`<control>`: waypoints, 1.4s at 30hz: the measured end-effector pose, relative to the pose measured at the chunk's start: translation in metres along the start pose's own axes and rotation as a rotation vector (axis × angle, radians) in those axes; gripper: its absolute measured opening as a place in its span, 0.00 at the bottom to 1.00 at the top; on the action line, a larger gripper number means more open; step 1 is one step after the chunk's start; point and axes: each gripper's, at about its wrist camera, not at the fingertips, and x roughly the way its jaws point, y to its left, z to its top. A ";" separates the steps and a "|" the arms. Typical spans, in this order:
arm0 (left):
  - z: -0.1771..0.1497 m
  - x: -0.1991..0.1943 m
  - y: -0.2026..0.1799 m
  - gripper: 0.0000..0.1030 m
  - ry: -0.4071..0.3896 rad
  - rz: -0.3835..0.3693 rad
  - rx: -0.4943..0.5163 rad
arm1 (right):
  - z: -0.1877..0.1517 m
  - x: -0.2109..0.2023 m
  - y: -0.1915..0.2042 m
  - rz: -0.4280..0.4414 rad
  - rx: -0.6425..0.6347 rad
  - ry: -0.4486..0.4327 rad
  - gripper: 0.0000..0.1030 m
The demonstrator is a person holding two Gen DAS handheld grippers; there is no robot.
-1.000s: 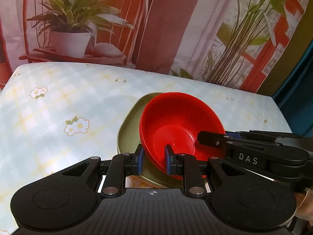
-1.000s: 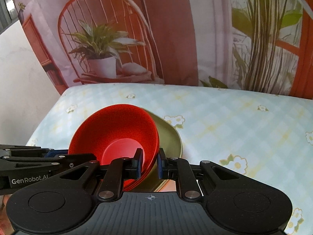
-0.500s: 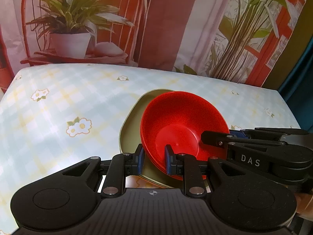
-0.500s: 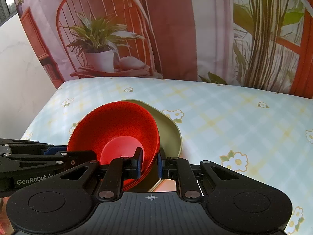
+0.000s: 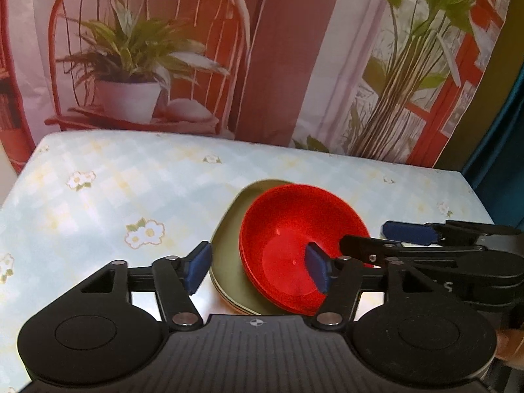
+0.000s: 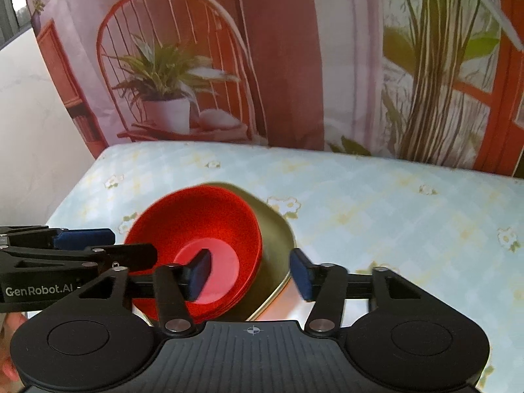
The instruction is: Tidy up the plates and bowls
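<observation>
Glossy red bowls [image 5: 296, 245], round and nested, mouths up, sit in stacked olive-green plates [image 5: 229, 267] with rounded corners, near the front edge of the floral checked tablecloth [image 5: 108, 196]. Left gripper [image 5: 258, 270] and right gripper [image 6: 250, 273] straddle opposite rims, jaws opening, pads clear of them.

I am looking down and forward from just behind each gripper, both cameras sitting close above the stack of shallow red plastic bowls [image 5: 294, 245] on olive-green plates [image 5: 229, 262]. The left wrist view is showing that stack at lower centre-right; the right wrist view [image 6: 209, 239] is showing it at lower centre-left. Both are sharing the pale blue flowered tablecloth [image 5: 131, 196] and the printed plant backdrop [image 6: 229, 65] above.
</observation>
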 end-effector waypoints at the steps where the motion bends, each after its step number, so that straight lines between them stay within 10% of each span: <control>1: 0.000 -0.004 -0.001 0.70 -0.007 0.003 0.004 | 0.001 -0.004 0.000 -0.005 -0.004 -0.009 0.56; 13: 0.006 -0.066 -0.011 0.94 -0.142 0.077 0.056 | 0.005 -0.065 -0.006 -0.068 -0.017 -0.128 0.99; 42: -0.053 -0.256 -0.034 1.00 -0.388 0.335 0.113 | -0.054 -0.252 0.026 -0.158 -0.055 -0.390 1.00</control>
